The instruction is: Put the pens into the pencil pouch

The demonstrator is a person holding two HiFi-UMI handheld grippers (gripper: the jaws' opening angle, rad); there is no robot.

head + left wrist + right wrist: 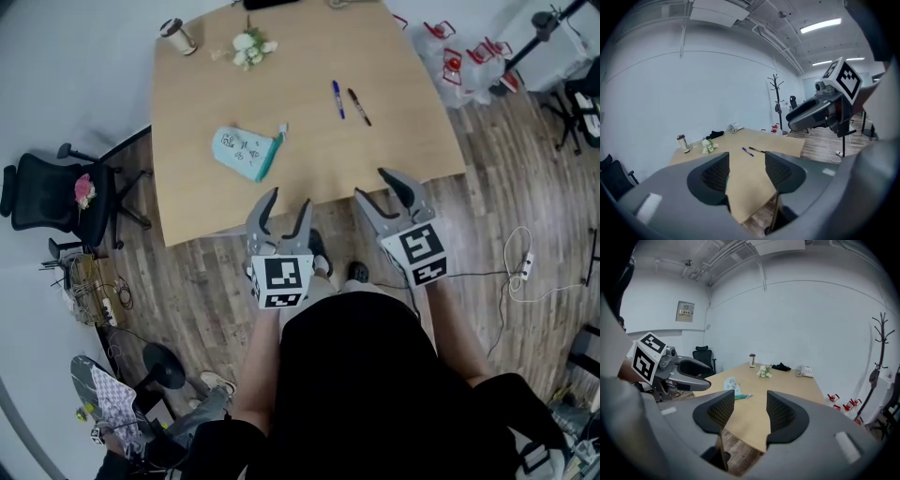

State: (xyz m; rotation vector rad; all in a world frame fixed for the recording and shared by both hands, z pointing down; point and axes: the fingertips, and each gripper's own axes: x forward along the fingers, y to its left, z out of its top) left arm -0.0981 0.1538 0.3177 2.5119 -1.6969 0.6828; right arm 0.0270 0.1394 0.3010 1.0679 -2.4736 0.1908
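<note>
Blue pen [337, 99] and black pen [359, 107] lie side by side right of the pencil pouch [247, 153] (same table [403, 141]), left gripper [289, 199] and right gripper [372, 184] nearer than it, jaws apart, empty.

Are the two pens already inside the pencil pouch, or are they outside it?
Outside. The blue pen and the dark pen lie on the wooden table, apart from the light teal fabric pouch.
</note>
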